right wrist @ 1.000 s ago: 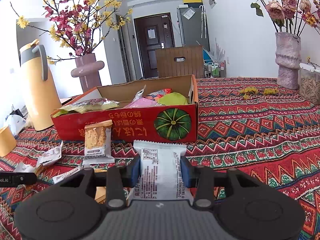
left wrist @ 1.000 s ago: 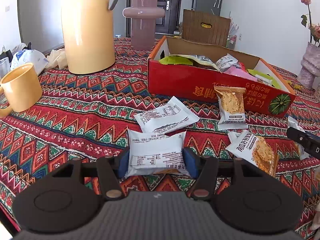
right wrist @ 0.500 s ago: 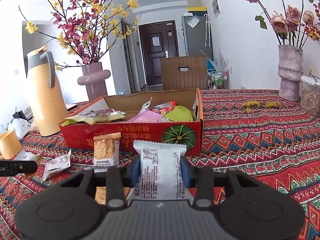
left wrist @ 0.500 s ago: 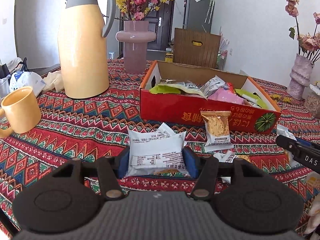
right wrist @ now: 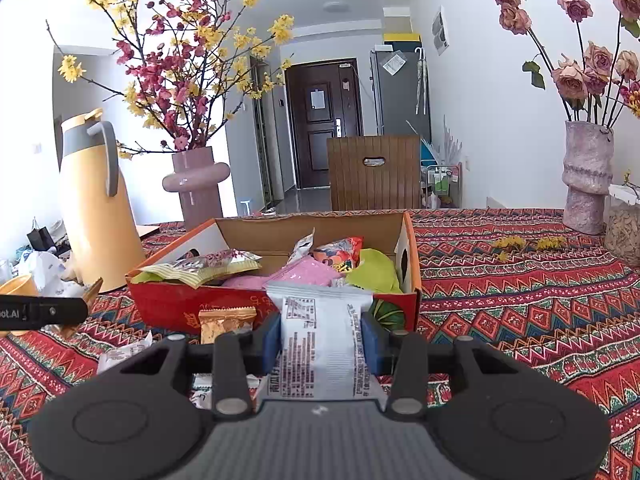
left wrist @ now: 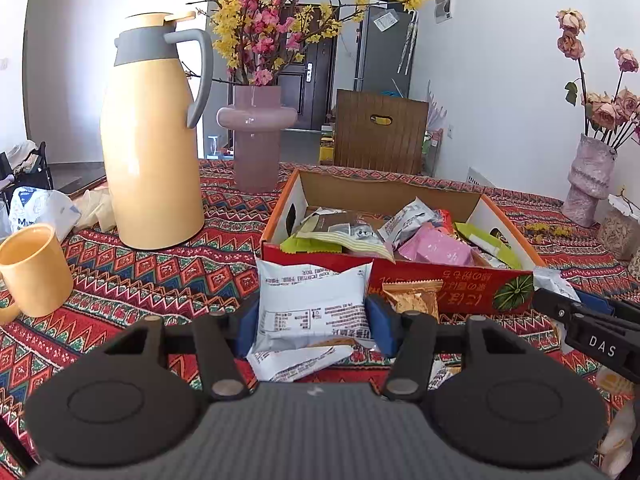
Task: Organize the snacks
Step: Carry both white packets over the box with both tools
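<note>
Two claw-held white packets

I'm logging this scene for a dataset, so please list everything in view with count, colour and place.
snack box: one, red cardboard, mid-table, holding mixed packets
biscuit packet: one, orange, standing against the box front
loose packets: a few, white, on the cloth in front of the box; exact count unclear
thermos jug: one, yellow with grey handle, left of the box
mug: one, yellow, far left
pink vase: one, with pink and yellow blossoms, behind the box
rose vase: one, mottled pink, far right
tablecloth: one, red patterned
chair: one, brown wood, behind the table
left hand-held gripper: black, closed on a white packet
right hand-held gripper: black, closed on a white-grey packet
</note>
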Motion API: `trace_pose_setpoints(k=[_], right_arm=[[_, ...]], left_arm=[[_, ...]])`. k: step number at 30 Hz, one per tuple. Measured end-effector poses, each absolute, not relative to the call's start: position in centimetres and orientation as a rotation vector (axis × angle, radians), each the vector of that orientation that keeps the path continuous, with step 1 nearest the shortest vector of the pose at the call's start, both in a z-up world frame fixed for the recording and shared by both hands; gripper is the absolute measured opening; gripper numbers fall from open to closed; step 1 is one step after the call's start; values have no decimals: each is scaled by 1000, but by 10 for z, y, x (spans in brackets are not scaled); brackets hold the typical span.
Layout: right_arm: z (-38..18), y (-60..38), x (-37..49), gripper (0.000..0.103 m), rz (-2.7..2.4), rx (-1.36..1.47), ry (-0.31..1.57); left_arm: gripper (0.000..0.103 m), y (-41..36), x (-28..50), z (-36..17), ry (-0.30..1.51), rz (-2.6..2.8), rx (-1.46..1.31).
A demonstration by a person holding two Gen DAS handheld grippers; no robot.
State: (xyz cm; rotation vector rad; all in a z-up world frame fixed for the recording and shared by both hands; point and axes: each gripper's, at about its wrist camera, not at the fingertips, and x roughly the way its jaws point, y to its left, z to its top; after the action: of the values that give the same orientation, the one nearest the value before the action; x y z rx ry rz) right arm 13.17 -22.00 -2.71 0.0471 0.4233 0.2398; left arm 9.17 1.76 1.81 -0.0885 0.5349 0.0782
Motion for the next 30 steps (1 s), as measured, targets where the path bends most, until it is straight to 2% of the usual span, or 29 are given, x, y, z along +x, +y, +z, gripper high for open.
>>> trace_pose_setpoints(k=[30], right_arm=[[4, -197, 210, 41, 206, 12, 362]], left_arm=[[57, -2, 174, 57, 446, 68, -99]])
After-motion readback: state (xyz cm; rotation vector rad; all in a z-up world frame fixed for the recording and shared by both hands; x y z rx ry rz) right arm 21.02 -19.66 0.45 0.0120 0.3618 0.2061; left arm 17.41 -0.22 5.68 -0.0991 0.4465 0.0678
